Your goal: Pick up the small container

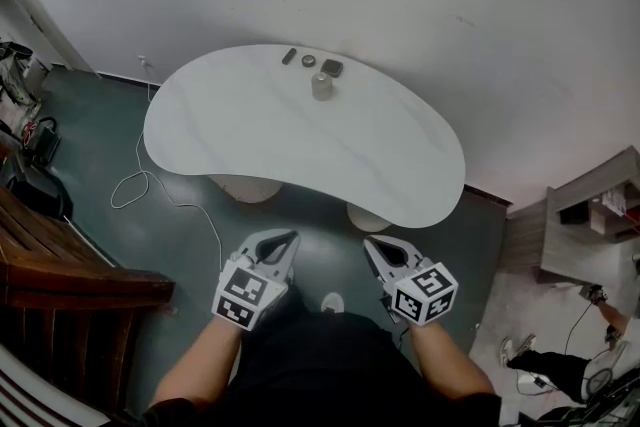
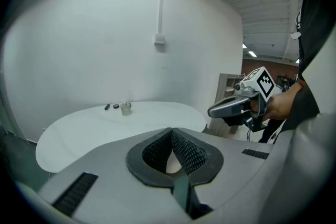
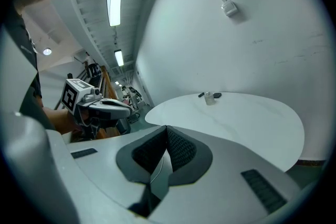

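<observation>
White table has the small container far away, so your left gripper and right gripper are pinched shut, empty.

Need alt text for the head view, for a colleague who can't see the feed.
Seen from above, the left gripper and right gripper, both shut and empty, are held short of a white curved table. The small container stands near the table's far edge, with three small dark items just beyond it.
</observation>
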Demonstrator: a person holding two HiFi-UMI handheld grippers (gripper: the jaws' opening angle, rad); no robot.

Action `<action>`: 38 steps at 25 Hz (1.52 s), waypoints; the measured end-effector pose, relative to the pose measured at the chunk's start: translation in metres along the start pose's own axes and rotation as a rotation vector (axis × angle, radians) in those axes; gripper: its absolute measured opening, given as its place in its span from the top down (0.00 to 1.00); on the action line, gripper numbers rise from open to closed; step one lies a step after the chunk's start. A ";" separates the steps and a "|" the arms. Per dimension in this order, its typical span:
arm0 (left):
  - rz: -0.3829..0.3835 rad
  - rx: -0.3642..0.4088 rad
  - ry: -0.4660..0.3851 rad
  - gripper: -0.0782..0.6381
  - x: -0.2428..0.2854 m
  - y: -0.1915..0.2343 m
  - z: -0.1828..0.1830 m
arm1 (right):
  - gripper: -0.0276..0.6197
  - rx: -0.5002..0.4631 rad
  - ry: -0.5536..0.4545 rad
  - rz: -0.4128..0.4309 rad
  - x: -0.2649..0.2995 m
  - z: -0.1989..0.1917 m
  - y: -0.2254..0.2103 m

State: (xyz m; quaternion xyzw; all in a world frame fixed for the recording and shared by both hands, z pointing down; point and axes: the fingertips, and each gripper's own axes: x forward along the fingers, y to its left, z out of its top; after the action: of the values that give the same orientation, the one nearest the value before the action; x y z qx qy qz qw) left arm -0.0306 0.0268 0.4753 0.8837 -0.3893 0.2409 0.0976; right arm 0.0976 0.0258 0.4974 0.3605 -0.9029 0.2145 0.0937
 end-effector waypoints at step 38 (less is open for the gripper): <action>-0.272 0.203 -0.078 0.87 0.197 0.267 0.107 | 0.96 -0.019 -0.029 -0.335 0.220 0.152 -0.143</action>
State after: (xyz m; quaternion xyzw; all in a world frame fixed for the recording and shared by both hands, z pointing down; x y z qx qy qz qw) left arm -0.0747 -0.3190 0.4780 0.9421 -0.2433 0.2292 0.0246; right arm 0.0354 -0.2699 0.4792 0.5081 -0.8335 0.1820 0.1185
